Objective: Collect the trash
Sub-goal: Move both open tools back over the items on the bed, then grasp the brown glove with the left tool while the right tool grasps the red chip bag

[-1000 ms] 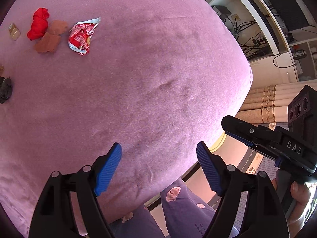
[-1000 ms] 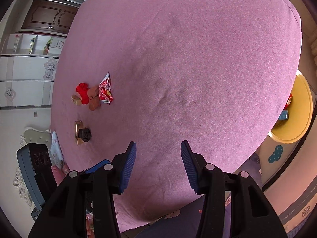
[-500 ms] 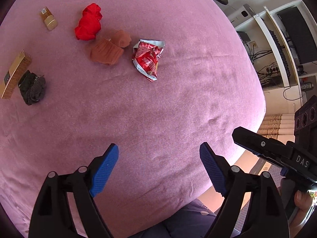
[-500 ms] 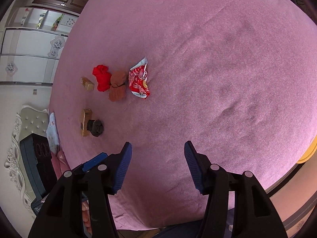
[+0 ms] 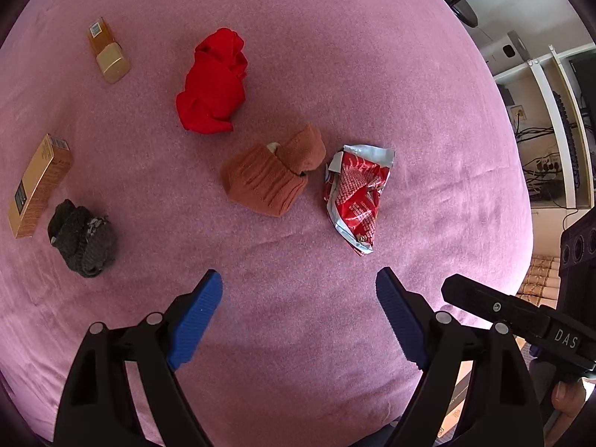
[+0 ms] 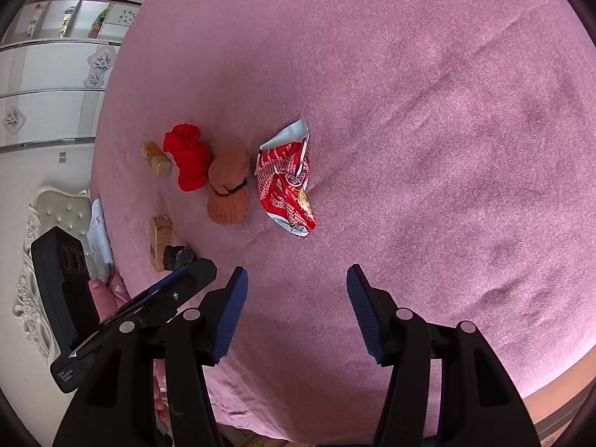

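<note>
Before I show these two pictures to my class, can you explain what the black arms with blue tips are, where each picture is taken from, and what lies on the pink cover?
No robot here: a person holds a two-finger tool in each hand, with a camera on each looking along its fingers. One picture comes from the left hand-held gripper, the other from the right hand-held gripper. The blue tips are gripping pads. Both stand open and hold nothing.

On the pink plush cover lie a crumpled red and silver snack wrapper, a red rolled cloth, a brown rolled sock, a dark grey knitted bundle, a long gold cardboard box and a small gold-capped box. The wrapper is the clearest trash and lies nearest both grippers.
</note>
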`<state>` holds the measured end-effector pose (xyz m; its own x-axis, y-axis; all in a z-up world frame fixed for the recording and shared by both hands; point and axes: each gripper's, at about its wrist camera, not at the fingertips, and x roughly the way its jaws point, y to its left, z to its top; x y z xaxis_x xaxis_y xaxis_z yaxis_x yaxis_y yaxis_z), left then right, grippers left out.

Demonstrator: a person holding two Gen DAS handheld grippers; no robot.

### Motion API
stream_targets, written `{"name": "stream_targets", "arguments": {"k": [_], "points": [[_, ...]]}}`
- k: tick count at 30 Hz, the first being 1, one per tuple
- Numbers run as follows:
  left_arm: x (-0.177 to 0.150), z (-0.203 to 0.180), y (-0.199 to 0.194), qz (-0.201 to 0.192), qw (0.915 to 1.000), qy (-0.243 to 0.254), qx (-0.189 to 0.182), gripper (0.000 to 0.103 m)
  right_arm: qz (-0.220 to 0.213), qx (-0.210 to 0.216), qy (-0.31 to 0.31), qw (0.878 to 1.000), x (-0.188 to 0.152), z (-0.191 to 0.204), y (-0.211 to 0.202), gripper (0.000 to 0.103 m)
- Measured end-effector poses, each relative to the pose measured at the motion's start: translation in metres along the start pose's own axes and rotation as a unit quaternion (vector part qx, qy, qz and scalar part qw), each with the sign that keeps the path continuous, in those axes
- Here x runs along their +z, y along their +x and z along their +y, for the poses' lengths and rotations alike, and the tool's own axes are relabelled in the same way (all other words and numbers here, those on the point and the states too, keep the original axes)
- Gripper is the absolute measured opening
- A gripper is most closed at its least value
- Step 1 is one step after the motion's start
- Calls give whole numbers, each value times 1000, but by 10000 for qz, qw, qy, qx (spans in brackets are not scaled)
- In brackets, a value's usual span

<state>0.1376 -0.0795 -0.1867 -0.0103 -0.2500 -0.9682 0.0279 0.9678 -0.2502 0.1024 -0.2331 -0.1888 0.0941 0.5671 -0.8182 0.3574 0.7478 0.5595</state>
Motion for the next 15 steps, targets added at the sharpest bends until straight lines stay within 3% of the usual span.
{"name": "stream_targets", "arguments": {"k": [6, 15], "points": [[35, 5, 23, 142, 9998, 60, 86, 84, 156, -52, 123, 9998, 23, 0, 18, 55], [60, 12, 55, 376, 9992, 98, 59, 84, 330, -126, 226, 9991, 55, 3, 47, 57]]}}
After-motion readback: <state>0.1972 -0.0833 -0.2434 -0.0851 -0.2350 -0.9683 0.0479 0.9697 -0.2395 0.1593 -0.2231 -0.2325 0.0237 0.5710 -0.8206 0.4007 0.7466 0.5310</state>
